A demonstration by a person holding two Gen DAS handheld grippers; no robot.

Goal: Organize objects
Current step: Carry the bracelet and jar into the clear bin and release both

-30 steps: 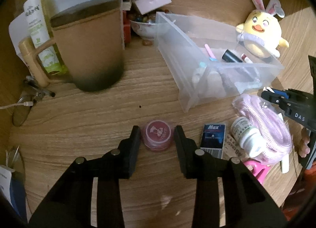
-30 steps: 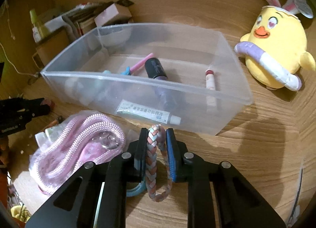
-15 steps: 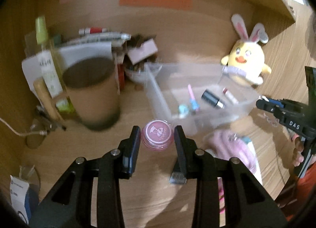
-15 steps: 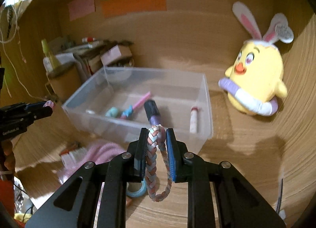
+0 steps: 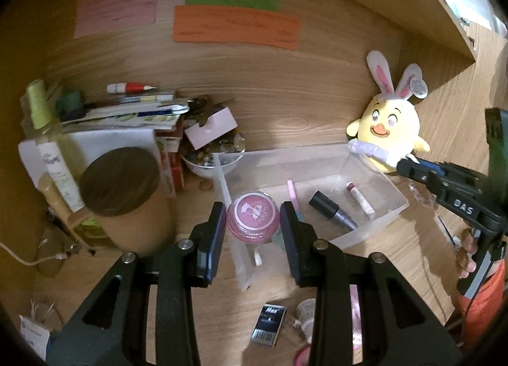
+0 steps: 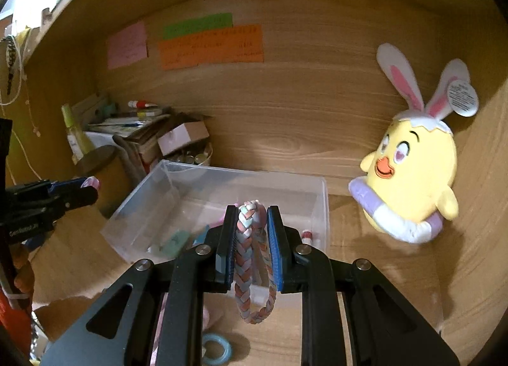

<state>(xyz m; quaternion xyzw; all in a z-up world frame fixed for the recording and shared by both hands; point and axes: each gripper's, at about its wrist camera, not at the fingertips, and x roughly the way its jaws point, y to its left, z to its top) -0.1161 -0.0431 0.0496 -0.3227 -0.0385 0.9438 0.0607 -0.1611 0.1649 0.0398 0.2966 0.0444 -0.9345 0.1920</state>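
Observation:
My left gripper (image 5: 253,218) is shut on a small round pink jar (image 5: 253,217) and holds it in the air over the near left end of the clear plastic bin (image 5: 393,186). The bin holds a dark lipstick tube (image 5: 333,209), a small lip balm (image 5: 359,196) and a pink stick (image 5: 291,192). My right gripper (image 6: 251,220) is shut on a braided pastel band (image 6: 246,245) that hangs in a loop, above the bin's near edge (image 6: 322,207). Each gripper shows at the side of the other's view.
A yellow chick plush (image 6: 412,172) with rabbit ears leans on the back wall right of the bin. A brown lidded mug (image 5: 123,194), a bottle (image 5: 50,147), stacked papers and a bowl (image 5: 211,161) crowd the back left. A dark Max box (image 5: 268,321) and a blue ring (image 6: 217,348) lie on the desk.
Both grippers have risen from the desk. The left lifted the pink jar off the desk and carried it over the bin. The right lifted the braided band to above the bin's edge.

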